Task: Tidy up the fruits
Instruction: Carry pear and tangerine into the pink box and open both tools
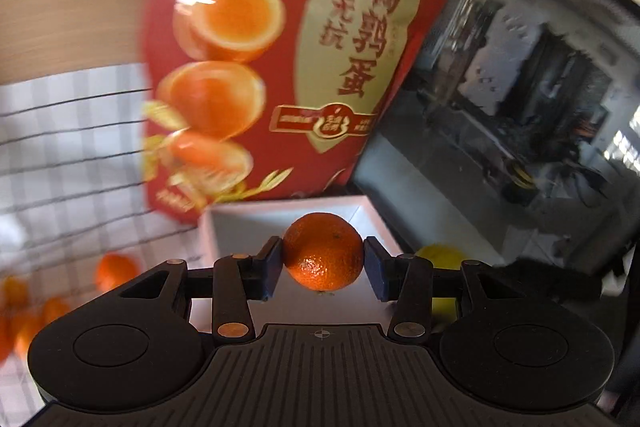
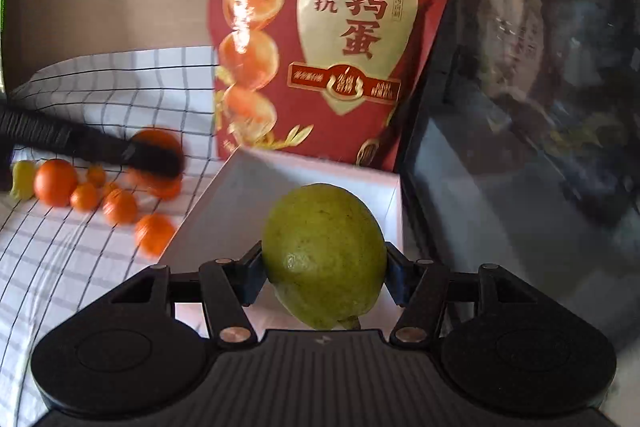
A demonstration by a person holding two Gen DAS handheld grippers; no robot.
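My left gripper (image 1: 324,261) is shut on a small orange mandarin (image 1: 324,247), held in the air in front of an open white box (image 1: 248,227). My right gripper (image 2: 324,267) is shut on a large yellow-green lemon-like fruit (image 2: 324,247), both pads pressing its sides, over the same white box (image 2: 248,195). In the right wrist view the left gripper (image 2: 156,161) appears as a blurred dark shape with its mandarin (image 2: 156,139). Several loose mandarins (image 2: 120,205) lie on the checked cloth (image 2: 80,267) left of the box. The yellow-green fruit (image 1: 438,253) peeks out at the right in the left wrist view.
A tall red snack bag (image 2: 332,39) stands right behind the box. A dark glass-sided case (image 2: 520,87) rises to the right of the box. A small yellow object (image 2: 22,179) lies at the cloth's left edge. Beyond the cloth is a tan tabletop (image 2: 100,11).
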